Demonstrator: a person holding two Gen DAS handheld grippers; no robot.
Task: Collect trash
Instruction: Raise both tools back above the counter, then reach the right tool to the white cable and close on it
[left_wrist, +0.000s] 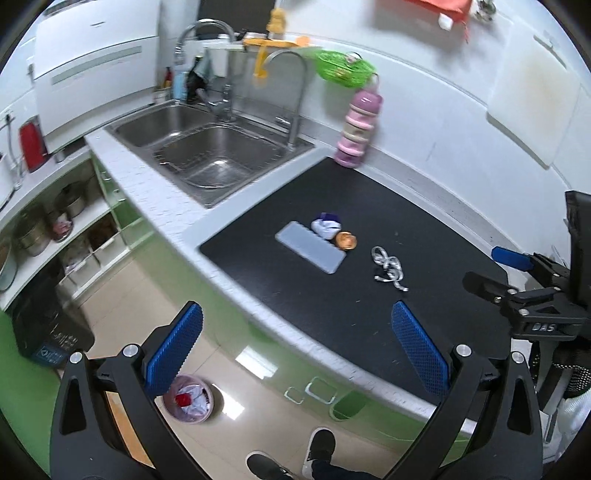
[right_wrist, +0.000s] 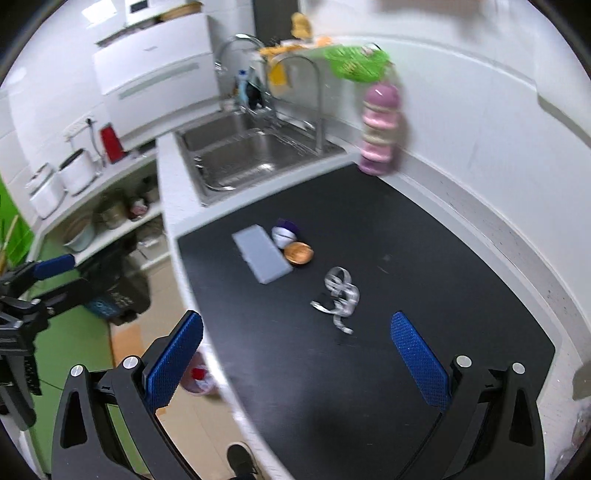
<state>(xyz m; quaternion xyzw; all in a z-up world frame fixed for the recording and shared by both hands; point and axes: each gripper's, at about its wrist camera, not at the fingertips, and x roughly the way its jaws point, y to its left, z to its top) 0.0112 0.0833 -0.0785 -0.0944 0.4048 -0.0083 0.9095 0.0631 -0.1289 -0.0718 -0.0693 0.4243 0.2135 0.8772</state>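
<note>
hovering wide open and empty, left gripper (left_wrist: 295, 354) and right gripper (right_wrist: 295, 360).

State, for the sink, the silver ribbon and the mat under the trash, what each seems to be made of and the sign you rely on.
Sink: likely stainless steel, brushed grey with soft reflections. Silver ribbon: probably metallic foil or plastic film, thin, curled, with bright glints. Mat: perhaps rubber or matte plastic, flat black, scarcely any shine.

On the mat (right_wrist: 406, 229), a tray (right_wrist: 260, 258) lies left of a ribbon (right_wrist: 339, 295), sink (right_wrist: 236, 155) behind.
</note>
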